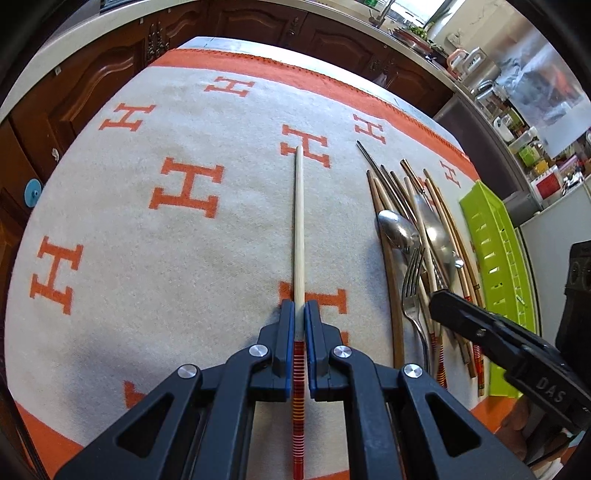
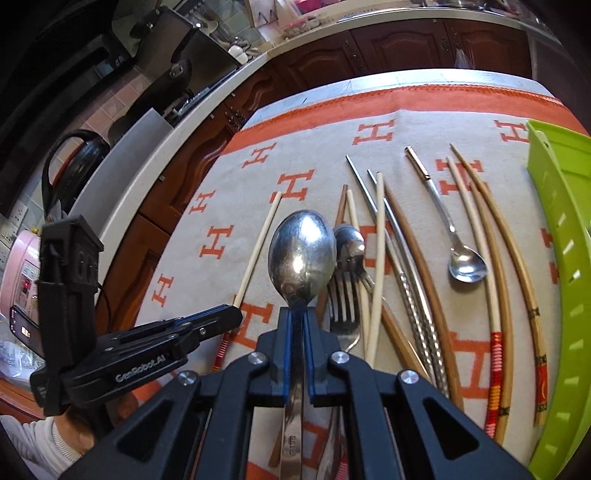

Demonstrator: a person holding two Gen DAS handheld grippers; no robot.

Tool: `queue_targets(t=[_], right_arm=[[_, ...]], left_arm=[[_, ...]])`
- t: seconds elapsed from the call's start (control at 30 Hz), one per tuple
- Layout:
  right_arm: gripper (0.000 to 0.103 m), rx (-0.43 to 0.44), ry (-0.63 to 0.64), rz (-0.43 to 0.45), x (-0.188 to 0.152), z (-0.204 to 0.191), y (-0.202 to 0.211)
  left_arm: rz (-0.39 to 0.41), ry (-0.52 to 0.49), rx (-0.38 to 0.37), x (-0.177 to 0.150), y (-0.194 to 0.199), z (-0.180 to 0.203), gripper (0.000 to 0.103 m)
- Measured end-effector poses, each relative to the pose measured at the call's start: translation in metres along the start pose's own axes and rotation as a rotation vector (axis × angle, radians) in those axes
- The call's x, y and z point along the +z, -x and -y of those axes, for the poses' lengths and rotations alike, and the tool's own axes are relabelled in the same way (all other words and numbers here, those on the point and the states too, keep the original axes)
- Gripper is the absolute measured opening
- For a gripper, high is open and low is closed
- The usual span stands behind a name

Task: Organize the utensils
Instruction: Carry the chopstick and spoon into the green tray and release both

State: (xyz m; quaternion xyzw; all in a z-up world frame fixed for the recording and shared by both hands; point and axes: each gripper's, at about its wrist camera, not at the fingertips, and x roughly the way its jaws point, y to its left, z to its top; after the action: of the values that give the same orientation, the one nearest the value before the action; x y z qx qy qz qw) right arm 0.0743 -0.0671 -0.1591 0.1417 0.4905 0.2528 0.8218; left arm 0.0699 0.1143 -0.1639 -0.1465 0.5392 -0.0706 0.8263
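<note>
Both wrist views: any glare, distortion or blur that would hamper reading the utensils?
Left wrist view: strong fisheye bends the green tray and tablecloth edge; the spoon and knife blade glint; the chopstick in the left gripper is sharp. Right wrist view: a bright highlight on the held spoon's bowl above the right gripper; corners vignette black; no motion blur.

Cloth (image 1: 147,221) covers the table | lone chopstick (image 1: 298,221) lies on it, left of the utensil pile (image 1: 417,236) | basket (image 1: 495,258) sits right of pile | cabinets (image 1: 258,22) stand behind the table | spoon (image 2: 302,254) over the pile's left edge
</note>
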Motion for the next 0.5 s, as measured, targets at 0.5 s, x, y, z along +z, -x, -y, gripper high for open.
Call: queue_targets(t=[0.5], right_arm=[[0.006,0.079,-0.026,0.142,-0.014,0.01,0.055]], left_arm=[[0.065,-0.098,-0.02,-0.007,0.032,0.041,0.003]])
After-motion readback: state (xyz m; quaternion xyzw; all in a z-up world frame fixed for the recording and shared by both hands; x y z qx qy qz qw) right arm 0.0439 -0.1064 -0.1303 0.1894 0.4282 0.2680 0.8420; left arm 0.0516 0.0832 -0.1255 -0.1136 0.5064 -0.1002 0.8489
